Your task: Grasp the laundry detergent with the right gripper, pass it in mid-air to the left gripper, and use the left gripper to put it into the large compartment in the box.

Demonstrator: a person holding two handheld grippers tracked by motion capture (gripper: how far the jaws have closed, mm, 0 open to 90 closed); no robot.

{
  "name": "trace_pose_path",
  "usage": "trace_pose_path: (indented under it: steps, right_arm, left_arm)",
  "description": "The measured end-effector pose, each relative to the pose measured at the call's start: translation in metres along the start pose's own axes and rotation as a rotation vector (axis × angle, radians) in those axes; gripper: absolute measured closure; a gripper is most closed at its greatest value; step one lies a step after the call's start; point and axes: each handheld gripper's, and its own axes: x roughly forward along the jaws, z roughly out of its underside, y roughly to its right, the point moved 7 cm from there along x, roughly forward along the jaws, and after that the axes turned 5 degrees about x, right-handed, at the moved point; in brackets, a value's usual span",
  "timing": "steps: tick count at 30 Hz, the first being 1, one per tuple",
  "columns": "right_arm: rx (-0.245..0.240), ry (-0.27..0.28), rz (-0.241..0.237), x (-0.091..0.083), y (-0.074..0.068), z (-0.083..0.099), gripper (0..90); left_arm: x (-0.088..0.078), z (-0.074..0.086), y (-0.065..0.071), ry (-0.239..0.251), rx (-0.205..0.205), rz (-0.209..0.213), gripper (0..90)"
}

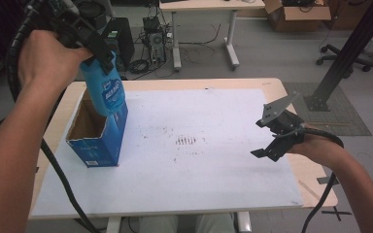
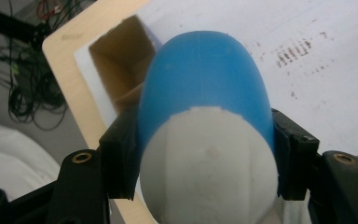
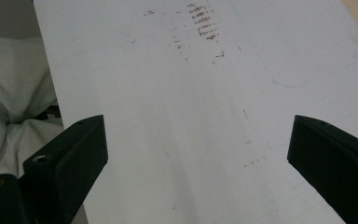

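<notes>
Bottle (image 1: pixel 106 92): bright blue, white label print; white cap end (image 2: pixel 209 163).
Box (image 1: pixel 97 136): blue outside with white print, plain brown card inside.
Grippers (image 1: pixel 104 60) (image 1: pixel 267 153): black.
Sheet (image 1: pixel 213 170): white, dark smudge marks at centre.
Table (image 1: pixel 277 87): pale wood edge.

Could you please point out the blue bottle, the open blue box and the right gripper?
blue bottle (image 1: pixel 108 94), high view, labelled body.
open blue box (image 1: pixel 97 148), high view, front wall.
right gripper (image 1: pixel 266 152), high view, between its fingers.
</notes>
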Motion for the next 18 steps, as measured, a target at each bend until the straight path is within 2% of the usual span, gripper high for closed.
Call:
trace_pose_path:
  steps: [1, 2, 3, 4, 6, 8, 11, 12, 13, 14, 15, 16, 18]
  right_arm:
    - [-0.001, -0.002, 0.0, 0.0, 0.0, 0.0, 4.6]
    - [-0.004, -0.01, 0.002, -0.001, 0.001, 0.001, 4.6]
    - [-0.004, -0.01, 0.002, -0.001, 0.001, 0.001, 4.6]
    - [-0.004, -0.016, 0.004, -0.001, 0.001, 0.002, 4.6]
    - [-0.012, -0.033, 0.012, -0.002, 0.003, 0.005, 4.7]
    - [-0.012, -0.035, 0.014, -0.002, 0.003, 0.005, 4.7]
    - [-0.013, -0.034, 0.015, -0.004, 0.004, 0.007, 4.9]
    - [-0.013, -0.034, 0.015, -0.004, 0.004, 0.007, 4.9]
    - [-0.014, -0.041, 0.019, -0.005, 0.005, 0.009, 5.0]
    - [-0.014, -0.041, 0.019, -0.005, 0.005, 0.009, 5.0]
    - [-0.014, -0.045, 0.024, -0.006, 0.006, 0.01, 5.0]
    - [-0.014, -0.045, 0.024, -0.006, 0.006, 0.01, 5.0]
    - [-0.013, -0.038, 0.027, -0.008, 0.007, 0.01, 5.1]
  left_arm:
    - [0.0, 0.002, -0.002, -0.003, -0.012, -0.003, 37.8]
    - [0.0, 0.006, -0.008, -0.01, -0.05, -0.014, 37.9]
    - [0.0, 0.006, -0.008, -0.01, -0.05, -0.014, 37.9]
    - [0.001, 0.009, -0.01, -0.015, -0.067, -0.018, 37.9]
    - [0.002, 0.015, -0.018, -0.023, -0.127, -0.027, 37.9]
    - [0.003, 0.017, -0.02, -0.026, -0.143, -0.028, 37.9]
    - [0.007, 0.024, -0.029, -0.033, -0.215, -0.035, 37.9]
    - [0.007, 0.024, -0.029, -0.033, -0.215, -0.035, 37.9]
    - [0.01, 0.026, -0.032, -0.038, -0.244, -0.04, 37.9]
    - [0.01, 0.026, -0.032, -0.038, -0.244, -0.04, 37.9]
    - [0.011, 0.028, -0.036, -0.04, -0.274, -0.042, 37.9]
    - [0.011, 0.028, -0.036, -0.04, -0.274, -0.042, 37.9]
    - [0.013, 0.03, -0.039, -0.04, -0.3, -0.048, 37.9]
